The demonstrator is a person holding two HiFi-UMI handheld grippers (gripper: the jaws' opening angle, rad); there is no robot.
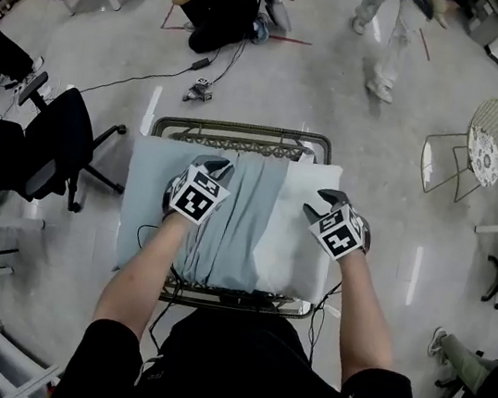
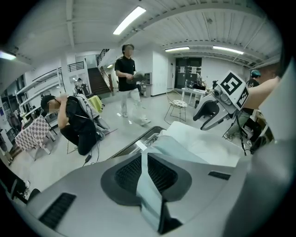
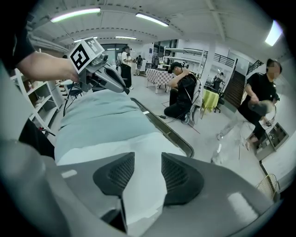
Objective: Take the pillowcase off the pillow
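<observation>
Head view shows pale-blue pillowcase [image 1: 226, 223] bunched midway — white pillow [image 1: 294, 257] seemingly half bared.

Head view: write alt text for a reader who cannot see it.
Seen from above, a person's two grippers work on a pillow lying on a metal-framed table: the left gripper pinches the bunched pale blue pillowcase, and the right gripper clamps the bared white end of the pillow. Other people and chairs are around it.

Glossy grey floor [image 1: 322, 93], black office chair [image 1: 56, 142], wire chair [image 1: 481, 151].
</observation>
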